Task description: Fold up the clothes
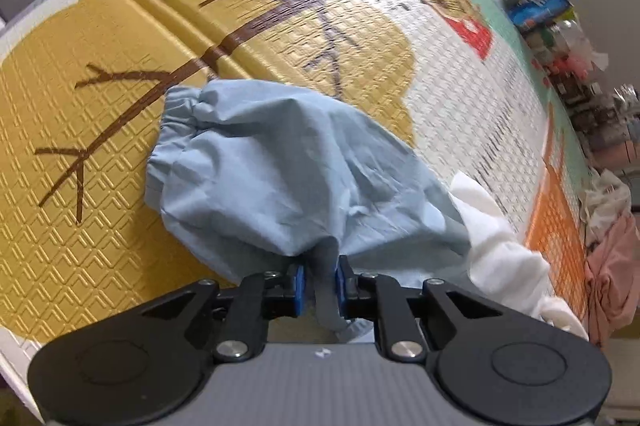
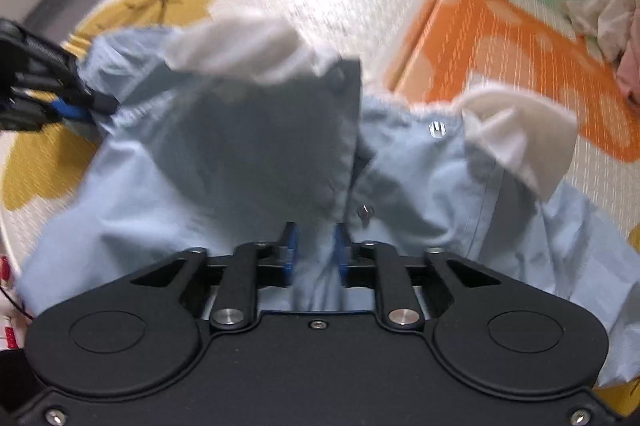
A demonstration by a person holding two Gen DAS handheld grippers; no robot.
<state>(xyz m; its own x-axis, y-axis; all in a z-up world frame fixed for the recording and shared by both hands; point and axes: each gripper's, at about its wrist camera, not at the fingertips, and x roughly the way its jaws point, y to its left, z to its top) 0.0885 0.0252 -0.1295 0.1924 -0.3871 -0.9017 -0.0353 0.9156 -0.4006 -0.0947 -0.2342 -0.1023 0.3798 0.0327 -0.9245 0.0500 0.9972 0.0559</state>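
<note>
Pale blue garment (image 1: pixel 280 161), seemingly white-lined; tree-printed mat (image 1: pixel 100 105).

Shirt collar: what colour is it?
White, on a light blue shirt; the collar shows best in the right wrist view.

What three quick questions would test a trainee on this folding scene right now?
1. Multiple choice: which garment's fabric sits between the left gripper's fingers? A) light blue shirt B) pink towel C) black sock.
2. True or false: the shirt's elastic cuff lies on the play mat's orange patch.
3. Fill in: the pile of clothes at the mat's edge is white and ____.
Key: 1 A; 2 false, it lies on the yellow tree; 3 pink.
</note>
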